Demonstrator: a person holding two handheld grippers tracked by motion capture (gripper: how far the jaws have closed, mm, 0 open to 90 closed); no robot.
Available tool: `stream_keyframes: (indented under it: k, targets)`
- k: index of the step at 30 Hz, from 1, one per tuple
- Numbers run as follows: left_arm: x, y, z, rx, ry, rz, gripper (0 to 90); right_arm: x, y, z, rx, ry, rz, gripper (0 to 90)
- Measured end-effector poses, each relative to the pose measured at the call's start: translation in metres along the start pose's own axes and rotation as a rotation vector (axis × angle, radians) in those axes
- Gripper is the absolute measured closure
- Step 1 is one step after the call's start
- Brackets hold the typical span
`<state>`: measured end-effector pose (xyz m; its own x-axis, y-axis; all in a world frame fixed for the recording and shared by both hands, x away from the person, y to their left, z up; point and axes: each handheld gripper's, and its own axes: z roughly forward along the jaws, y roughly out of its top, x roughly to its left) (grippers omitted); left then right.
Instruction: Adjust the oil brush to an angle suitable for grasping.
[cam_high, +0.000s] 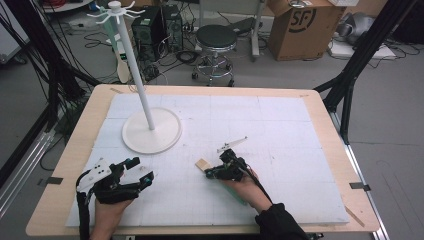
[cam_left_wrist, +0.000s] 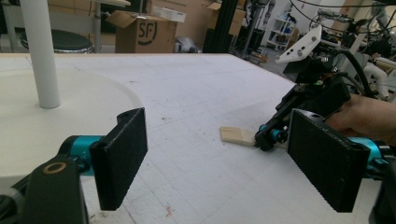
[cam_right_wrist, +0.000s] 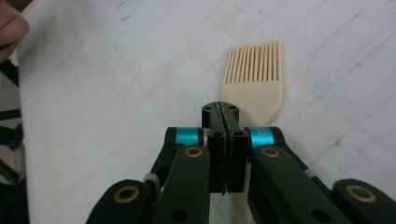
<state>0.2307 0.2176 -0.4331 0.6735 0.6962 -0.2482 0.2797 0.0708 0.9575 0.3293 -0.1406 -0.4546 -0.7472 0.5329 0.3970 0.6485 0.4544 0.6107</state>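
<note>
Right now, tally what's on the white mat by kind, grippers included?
Grippers: 2, left gripper and right gripper
White stand: 1
Cream slotted spatula: 1
Total: 4

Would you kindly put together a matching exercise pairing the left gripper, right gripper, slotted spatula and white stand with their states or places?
Things:
1. left gripper
2. right gripper
3. slotted spatula
4. white stand

States or places:
A. stands upright on a round base at the far left of the mat
B. jaws pressed together
C. jaws spread wide, nothing between them
D. lies flat on the mat, handle running under shut jaws

Pairs: 1-C, 2-B, 3-D, 4-A
</note>
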Motion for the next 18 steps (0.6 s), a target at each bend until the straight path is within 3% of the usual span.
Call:
stream_keyframes:
  k: [5, 14, 18]
  targets:
    - [-0.001, 0.000, 0.001, -0.002, -0.002, 0.000, 21.1, -0.005, 0.001, -0.001, -0.037, -0.051, 0.000, 90.0]
    - [-0.001, 0.000, 0.001, -0.001, -0.002, 0.003, 21.0, -0.013, 0.003, 0.001, -0.066, -0.035, 0.048, 90.0]
    - [-0.001, 0.000, 0.001, 0.003, -0.002, 0.004, 21.0, -0.015, 0.008, 0.002, -0.059, -0.050, 0.052, 90.0]
